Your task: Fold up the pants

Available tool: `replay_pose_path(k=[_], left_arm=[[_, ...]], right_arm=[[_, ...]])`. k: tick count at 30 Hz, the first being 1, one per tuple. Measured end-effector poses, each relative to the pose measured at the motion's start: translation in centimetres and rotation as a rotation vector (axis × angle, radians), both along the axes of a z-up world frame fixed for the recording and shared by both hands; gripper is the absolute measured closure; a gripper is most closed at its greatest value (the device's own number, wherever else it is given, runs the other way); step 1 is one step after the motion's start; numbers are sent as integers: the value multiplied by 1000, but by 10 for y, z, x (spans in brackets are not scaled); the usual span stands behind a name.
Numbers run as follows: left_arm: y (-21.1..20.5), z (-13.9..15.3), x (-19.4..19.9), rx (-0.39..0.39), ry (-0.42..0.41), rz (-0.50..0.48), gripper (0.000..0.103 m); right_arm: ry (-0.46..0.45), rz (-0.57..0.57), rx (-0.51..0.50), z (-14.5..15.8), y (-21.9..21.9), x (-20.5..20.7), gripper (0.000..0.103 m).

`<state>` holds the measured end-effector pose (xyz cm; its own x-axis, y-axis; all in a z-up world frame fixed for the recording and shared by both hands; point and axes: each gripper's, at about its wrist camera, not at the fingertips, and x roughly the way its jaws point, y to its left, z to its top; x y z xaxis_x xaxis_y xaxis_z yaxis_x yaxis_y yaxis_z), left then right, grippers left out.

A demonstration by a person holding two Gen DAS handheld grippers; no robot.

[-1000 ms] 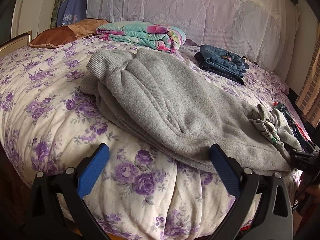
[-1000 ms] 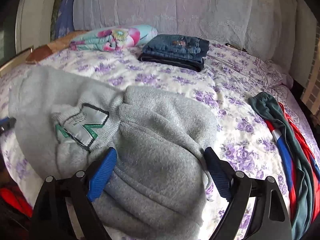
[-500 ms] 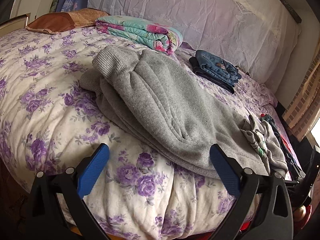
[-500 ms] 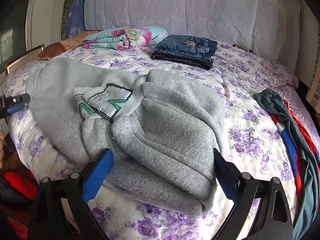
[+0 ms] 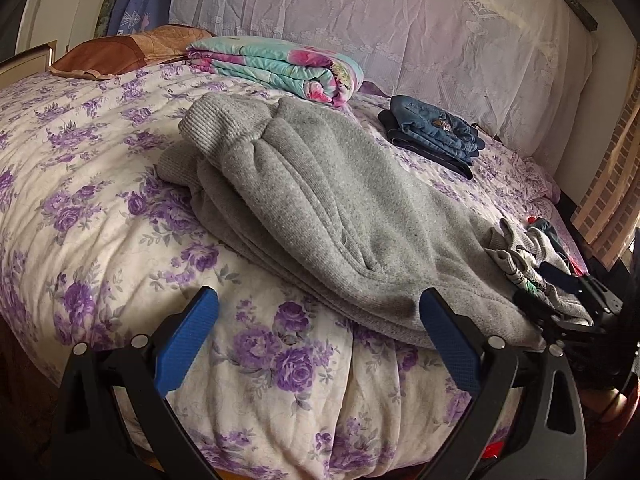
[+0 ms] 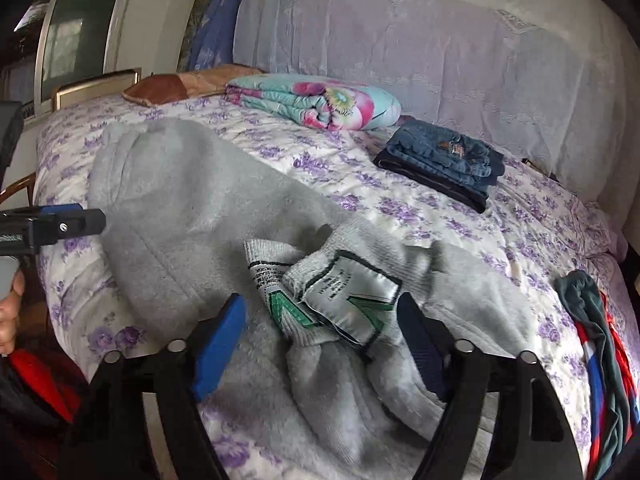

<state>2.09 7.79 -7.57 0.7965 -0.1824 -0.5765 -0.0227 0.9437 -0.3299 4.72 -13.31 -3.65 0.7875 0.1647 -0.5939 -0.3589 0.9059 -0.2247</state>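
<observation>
Grey sweatpants [image 5: 328, 216] lie folded lengthwise across the floral bedspread, cuffs to the far left, waistband to the right. My left gripper [image 5: 318, 336] is open and empty, just short of the pants' near edge. In the right wrist view the pants [image 6: 192, 216] show their waistband with a white label [image 6: 352, 292] turned up. My right gripper [image 6: 322, 344] is open, its jaws standing on either side of the waistband and label. It also shows in the left wrist view [image 5: 568, 296] at the waistband end. The left gripper shows in the right wrist view [image 6: 52, 224] at the far left.
A folded floral blanket [image 5: 276, 68] and folded blue jeans [image 5: 436, 132] lie near the headboard. A brown pillow [image 5: 132, 48] sits at the back left. More clothes, teal, red and blue [image 6: 600, 360], lie at the bed's right edge. The bed's front edge drops off just below the grippers.
My right gripper has moved forward over the waistband, so the label now sits between its jaws. The left gripper has barely shifted and stays open.
</observation>
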Motion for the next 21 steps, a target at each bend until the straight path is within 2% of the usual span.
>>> replay_pose_path(k=[3, 6, 9, 12, 17, 19, 20, 21], left_arm=[[0, 0, 0, -3, -2, -6, 5], [3, 0, 0, -16, -5, -9, 5], [8, 0, 1, -42, -4, -15, 5], [14, 1, 1, -83, -4, -23, 5], [27, 3, 5, -181, 10, -39, 5], [34, 3, 9, -230, 20, -35, 5], [38, 4, 13, -253, 28, -29, 5], [40, 5, 17, -272, 37, -21, 5]], right_arm=[[-19, -4, 71, 17, -5, -2, 83], [-57, 9, 46, 28, 1, -9, 83], [21, 15, 45, 4, 5, 1, 83], [-27, 10, 10, 0, 15, -8, 83], [-57, 25, 120, 27, 6, -8, 83], [-13, 41, 107, 18, 12, -2, 83], [45, 61, 66, 3, 19, 4, 82], [55, 76, 18, -8, 26, 4, 78]])
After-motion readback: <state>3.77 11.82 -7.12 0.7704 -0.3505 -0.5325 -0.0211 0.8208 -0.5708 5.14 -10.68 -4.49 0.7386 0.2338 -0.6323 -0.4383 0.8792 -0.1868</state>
